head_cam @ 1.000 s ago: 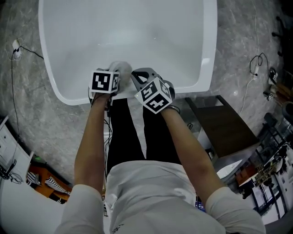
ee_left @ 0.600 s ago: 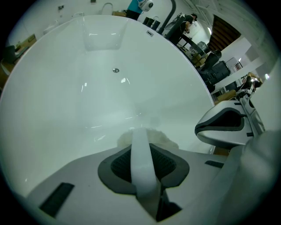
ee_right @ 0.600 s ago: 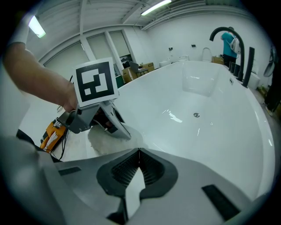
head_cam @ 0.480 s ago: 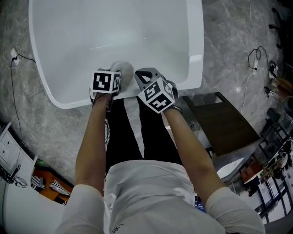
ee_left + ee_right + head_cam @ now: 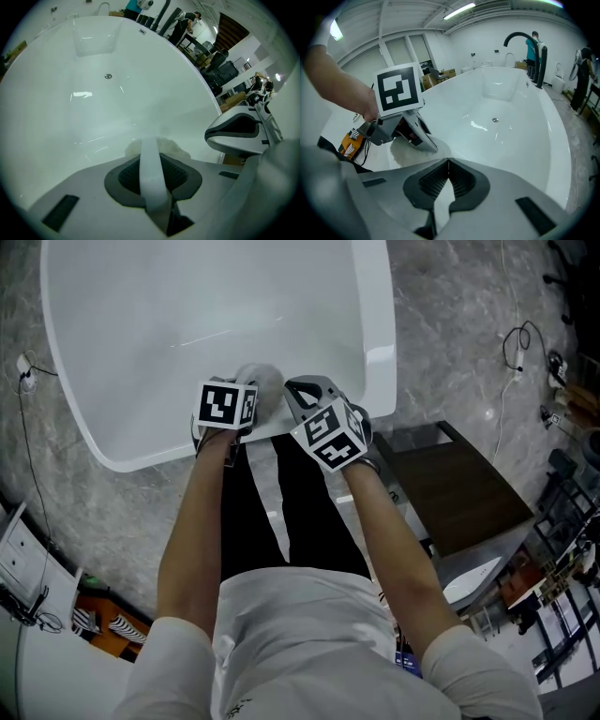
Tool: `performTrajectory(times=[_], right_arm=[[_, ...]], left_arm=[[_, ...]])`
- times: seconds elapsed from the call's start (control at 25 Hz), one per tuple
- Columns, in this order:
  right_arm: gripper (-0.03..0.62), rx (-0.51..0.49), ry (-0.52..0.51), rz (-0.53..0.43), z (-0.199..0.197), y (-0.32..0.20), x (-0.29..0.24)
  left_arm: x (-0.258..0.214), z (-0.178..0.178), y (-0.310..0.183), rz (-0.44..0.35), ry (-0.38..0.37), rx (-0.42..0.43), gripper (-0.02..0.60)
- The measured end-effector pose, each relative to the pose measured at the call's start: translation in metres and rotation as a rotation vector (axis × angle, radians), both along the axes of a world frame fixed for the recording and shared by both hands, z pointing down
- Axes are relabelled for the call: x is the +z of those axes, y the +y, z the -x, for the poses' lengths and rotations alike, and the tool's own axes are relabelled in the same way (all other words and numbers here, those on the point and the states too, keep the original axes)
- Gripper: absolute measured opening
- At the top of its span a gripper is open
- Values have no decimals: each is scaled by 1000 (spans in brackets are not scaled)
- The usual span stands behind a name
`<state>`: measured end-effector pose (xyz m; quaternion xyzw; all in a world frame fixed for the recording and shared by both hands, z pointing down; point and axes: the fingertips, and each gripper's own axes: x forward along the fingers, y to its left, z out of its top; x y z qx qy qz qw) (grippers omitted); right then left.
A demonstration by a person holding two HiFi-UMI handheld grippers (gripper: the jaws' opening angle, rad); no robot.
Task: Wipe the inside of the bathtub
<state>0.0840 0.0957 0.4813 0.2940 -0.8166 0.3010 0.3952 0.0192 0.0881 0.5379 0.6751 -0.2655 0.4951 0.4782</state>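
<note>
The white bathtub (image 5: 187,315) fills the top of the head view, its drain (image 5: 108,76) far down the basin. My left gripper (image 5: 247,386) hangs just inside the near rim, shut on a white fluffy cloth (image 5: 264,379) that rests against the tub's inner wall. In the left gripper view the cloth (image 5: 176,149) bulges past the jaws, and a strip of it runs back between them. My right gripper (image 5: 302,390) is just to the right of the cloth, shut with nothing in it. In the right gripper view, the left gripper (image 5: 429,143) presses the cloth (image 5: 405,152) onto the tub.
A dark wooden stand (image 5: 459,493) sits on the marbled floor to the right of the tub. Cables (image 5: 516,352) lie on the floor further right. A black faucet (image 5: 525,42) rises at the tub's far end, with people standing beyond it.
The head view has swung, so the tub now lies further left and more tilted. Both grippers stay at the near rim, and the left one is still shut on the cloth.
</note>
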Motion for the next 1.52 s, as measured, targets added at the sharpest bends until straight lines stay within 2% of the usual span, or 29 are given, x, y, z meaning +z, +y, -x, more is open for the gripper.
performTrajectory(times=[0.52, 1.0, 1.24, 1.52], right_arm=[[18, 146, 76, -33, -84, -10, -7], [18, 249, 112, -66, -136, -4, -17], [18, 258, 131, -80, -148, -6, -20], [18, 198, 141, -85, -133, -4, -15]], left_arm=[[-5, -69, 1, 6, 58, 75, 94], [-12, -127, 7, 6, 105, 135, 94], [-10, -143, 7, 15, 103, 150, 92], [1, -145, 4, 41, 101, 134, 92]])
